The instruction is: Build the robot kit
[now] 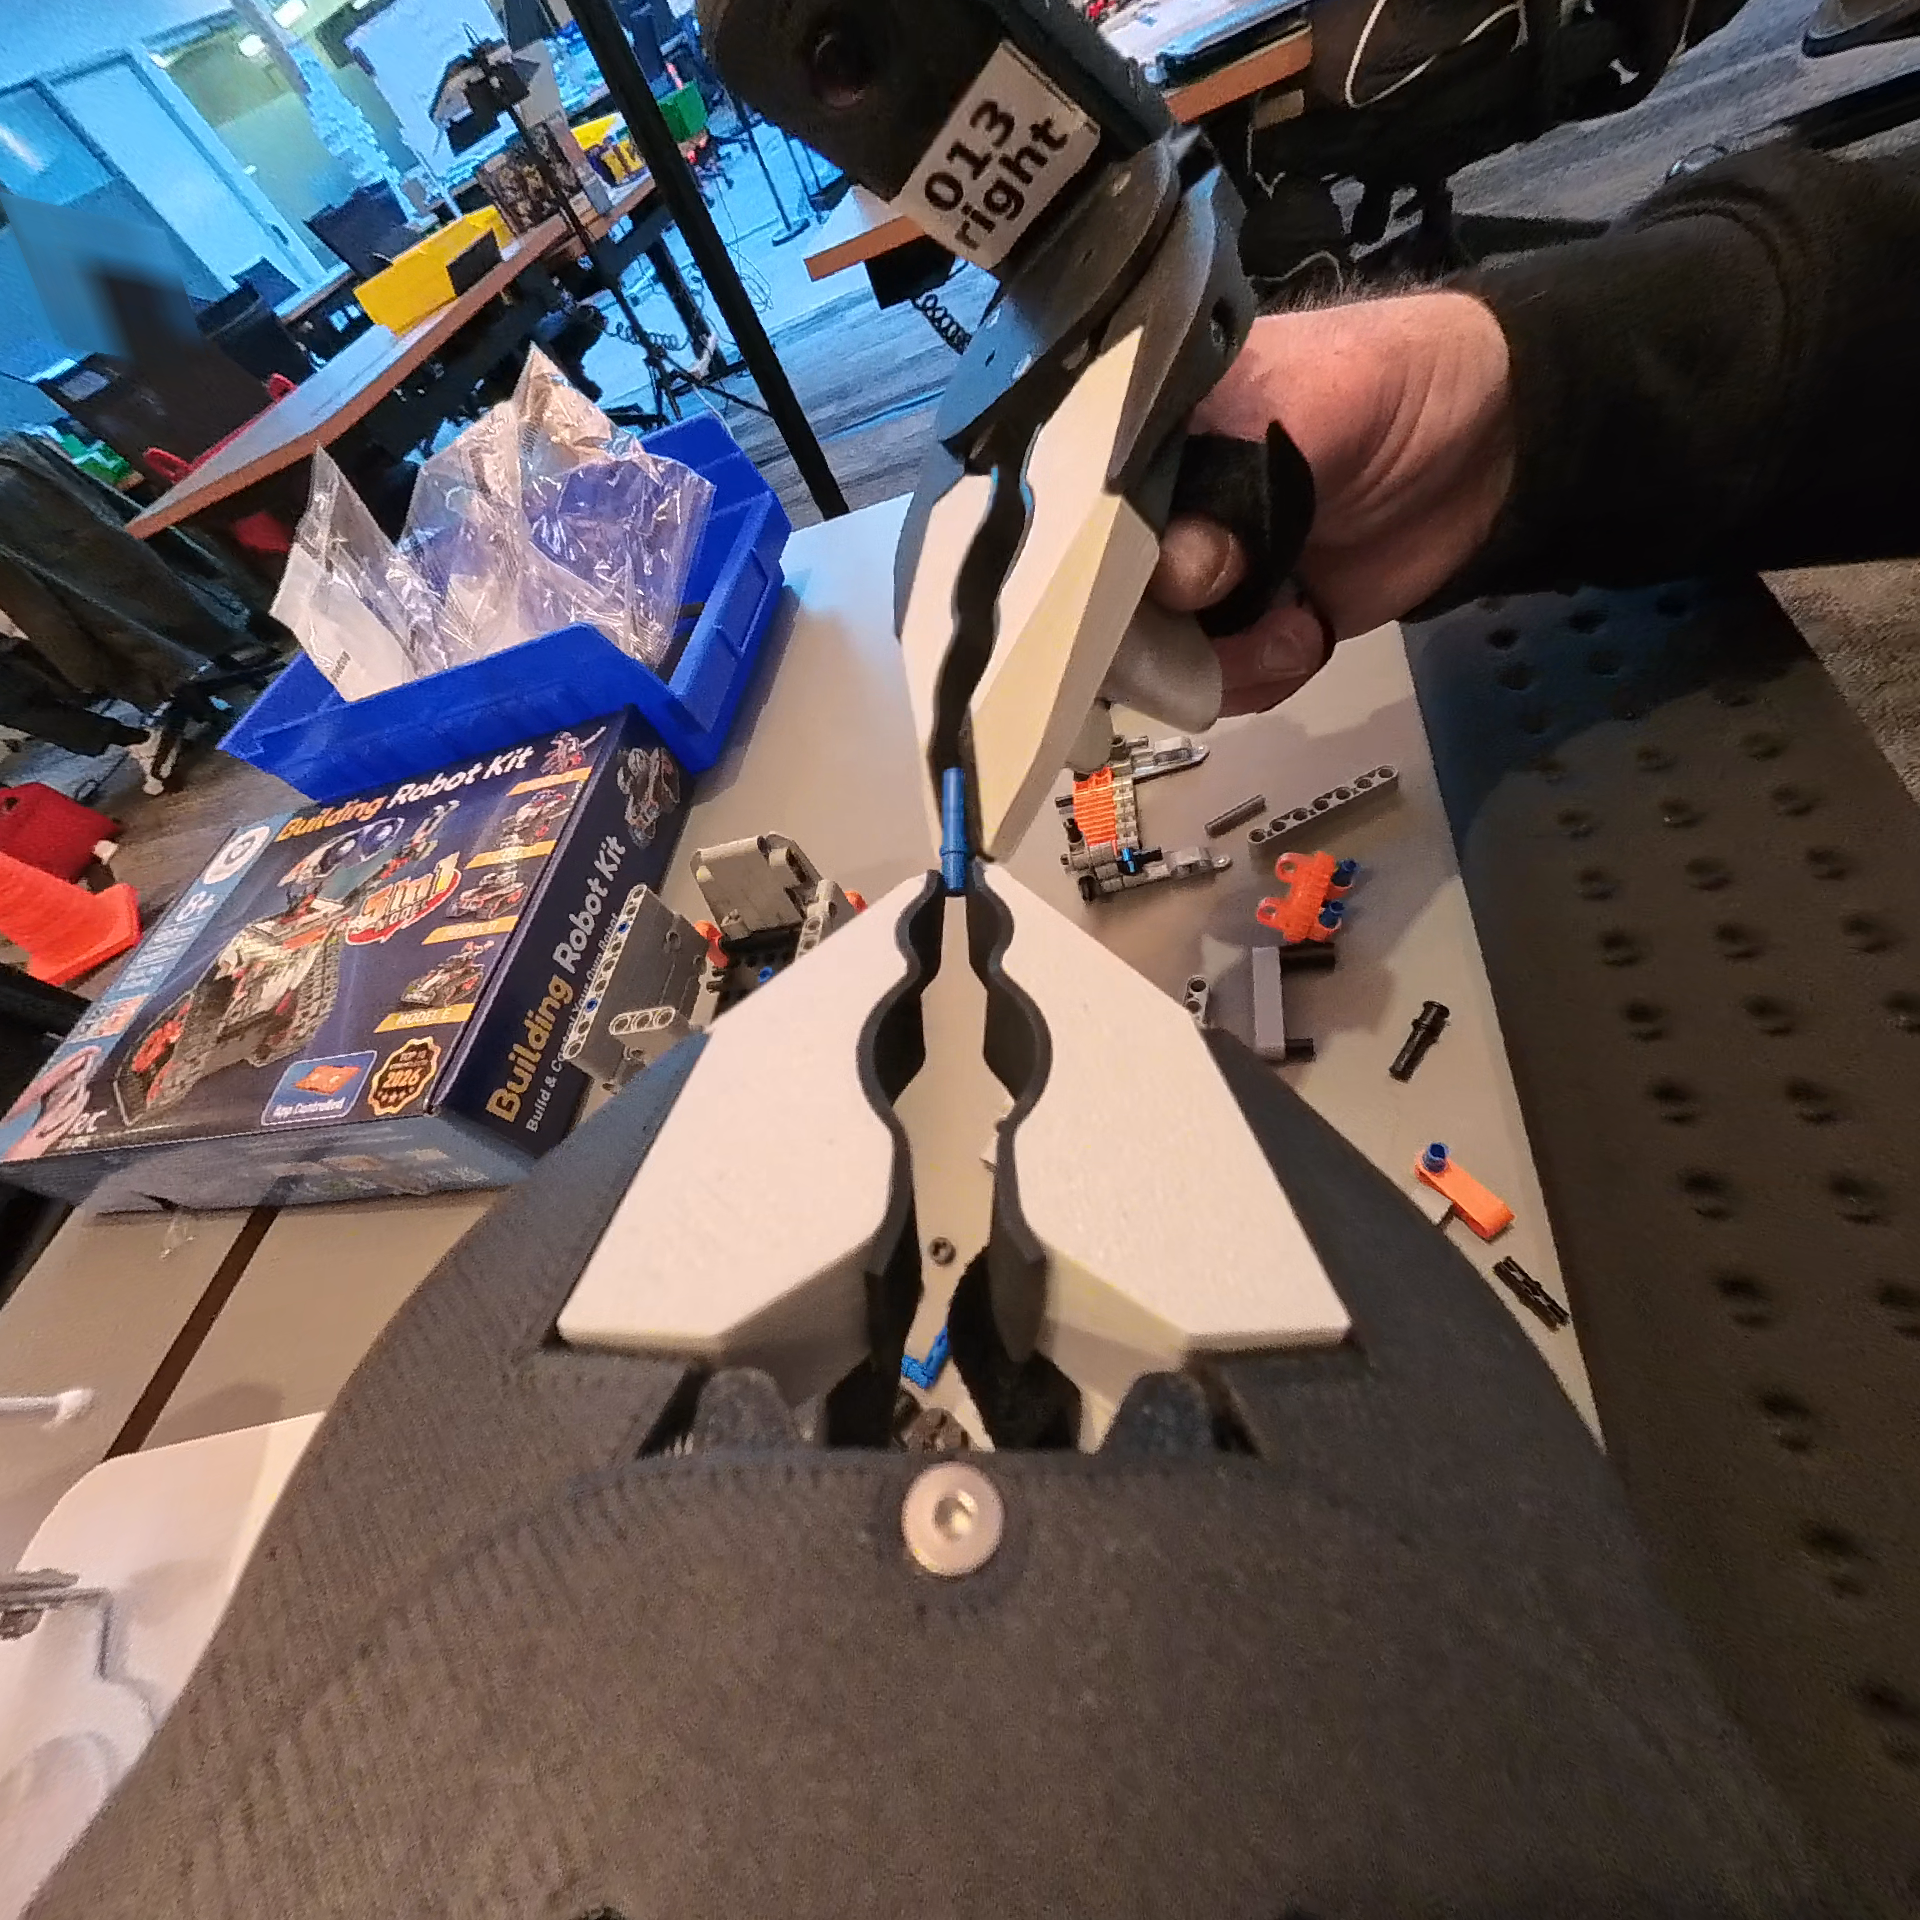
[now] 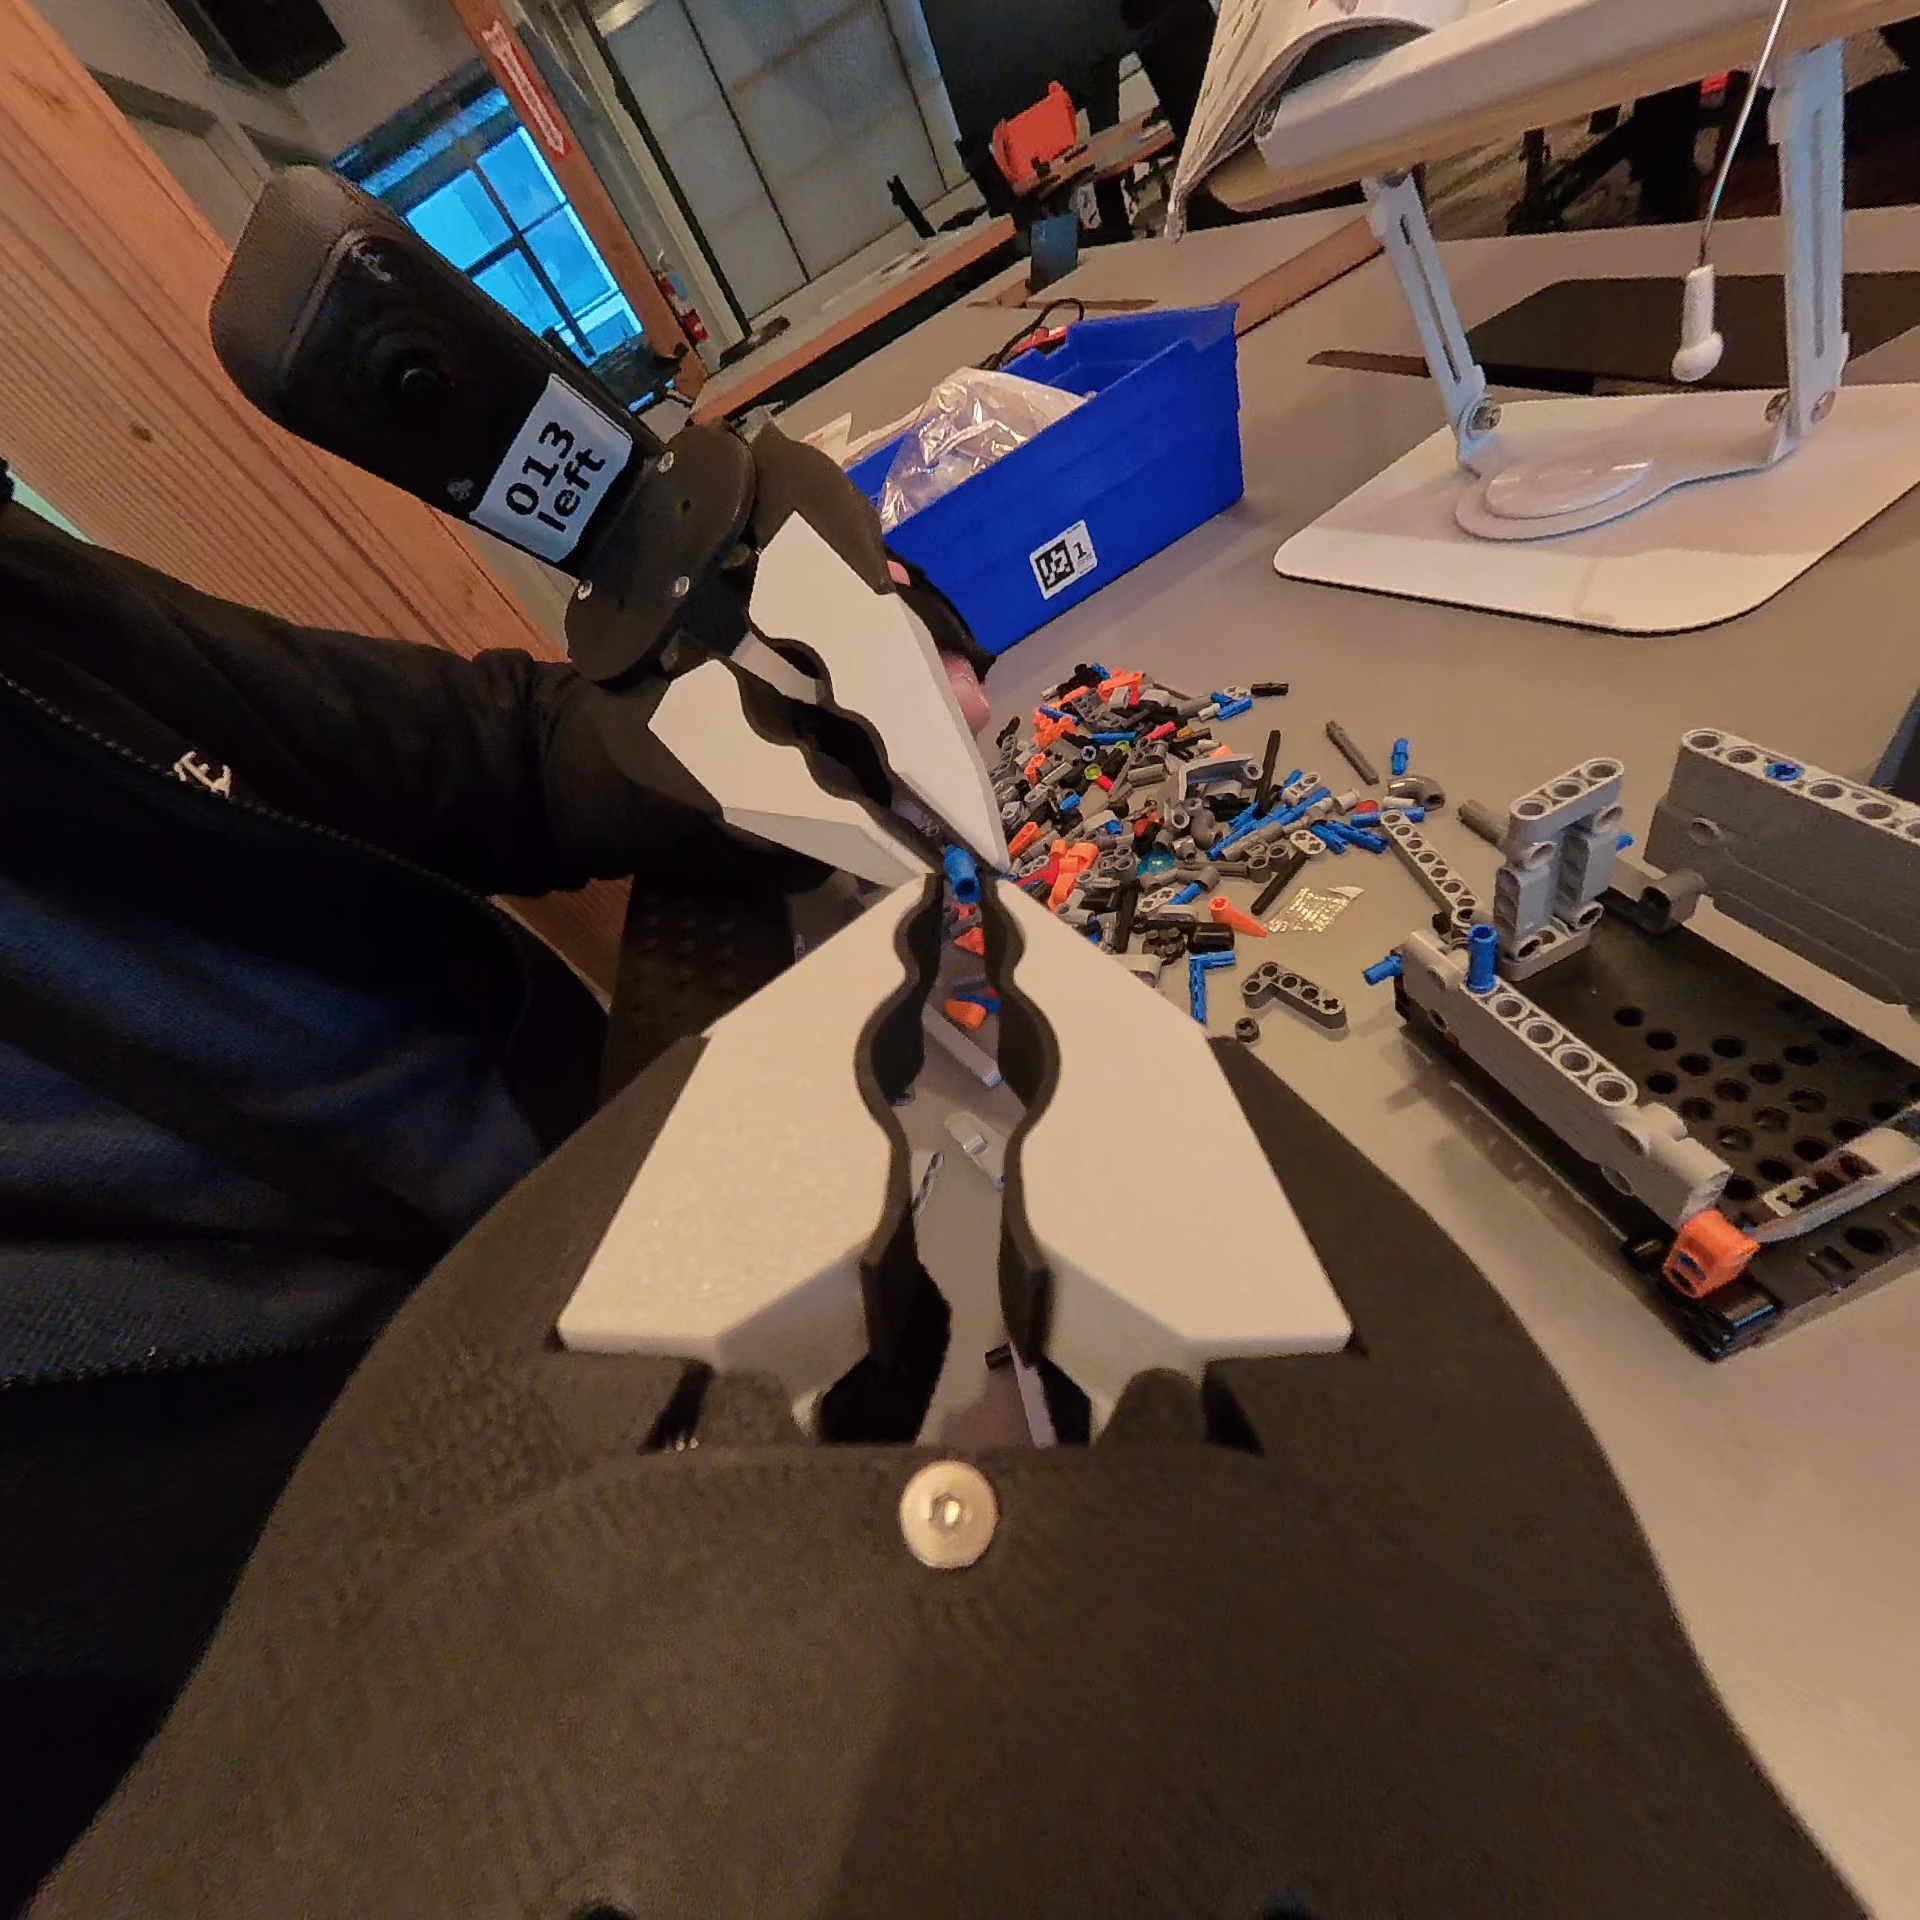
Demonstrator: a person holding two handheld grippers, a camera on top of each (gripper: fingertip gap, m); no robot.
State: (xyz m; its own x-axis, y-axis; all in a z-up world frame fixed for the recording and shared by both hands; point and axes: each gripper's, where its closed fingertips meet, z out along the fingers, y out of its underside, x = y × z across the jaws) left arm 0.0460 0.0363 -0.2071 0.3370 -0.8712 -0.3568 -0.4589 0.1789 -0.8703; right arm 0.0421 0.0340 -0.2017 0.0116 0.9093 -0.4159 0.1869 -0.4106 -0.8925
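My left gripper [image 1: 956, 888] and my right gripper [image 1: 971, 847] meet tip to tip above the grey table [image 1: 852, 623]. Both are shut on one small blue pin [image 1: 953, 831], which spans from the right gripper's tips down into the left gripper's tips. A hand [image 1: 1351, 468] in a dark sleeve holds the right gripper. In the right wrist view the blue pin [image 2: 962, 881] sits between the right gripper's [image 2: 961, 891] tips, and the left gripper [image 2: 964, 857] comes in from the upper left.
A pile of small loose building parts [image 2: 1164, 821] lies just behind the tips. A grey beam assembly on a black perforated plate [image 2: 1558, 1039] sits right. A blue bin [image 2: 1122, 468] with plastic bags, a kit box [image 1: 343, 966], and a white stand [image 2: 1558, 520] are behind.
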